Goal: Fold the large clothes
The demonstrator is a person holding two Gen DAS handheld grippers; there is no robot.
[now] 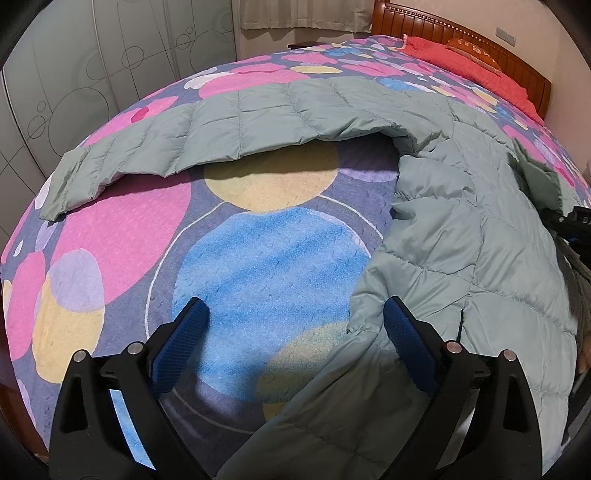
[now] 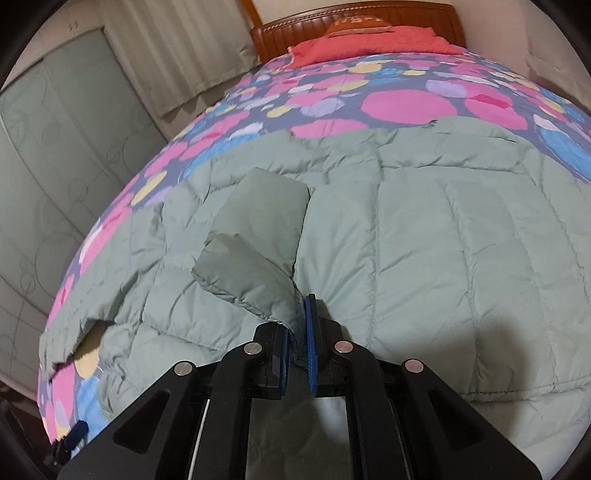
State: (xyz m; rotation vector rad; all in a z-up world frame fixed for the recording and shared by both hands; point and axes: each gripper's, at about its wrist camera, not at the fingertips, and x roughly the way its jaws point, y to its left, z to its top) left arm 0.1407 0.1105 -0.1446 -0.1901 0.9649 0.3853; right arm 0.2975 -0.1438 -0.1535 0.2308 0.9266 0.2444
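Blue-padded jaws of the left gripper (image 1: 293, 332) filled the bottom of the left wrist view, spread wide and holding nothing; the right-hand pad sat just against the edge of the pale green quilted jacket (image 1: 461, 229), while the other pad hung over the bare bedspread (image 1: 122, 229). In the right wrist view the right gripper (image 2: 297, 328) stood at the lower centre with its jaws pressed nearly together, pinching a fold of the jacket's fabric that ended in a flat cuff-like flap (image 2: 266, 206) rising toward the middle of the frame.

The jacket lay on the bed, spread across the patterned cover. One sleeve (image 1: 177, 147) stretched out flat toward the left of the left wrist view, its cuff near the bed's edge, and the body ran down the right side of that frame. From the right wrist view the body looked broad and mostly flat, with some wrinkles.

As a judgement, the folding was at an early stage: the garment seemed laid out, one part appeared lifted for a first fold across the body, and the long sleeve was not yet brought in. That sleeve, then the body folds, looked to be what was left. A red blanket (image 2: 369, 46) and wooden headboard (image 2: 413, 18) sat at the top of the frame.
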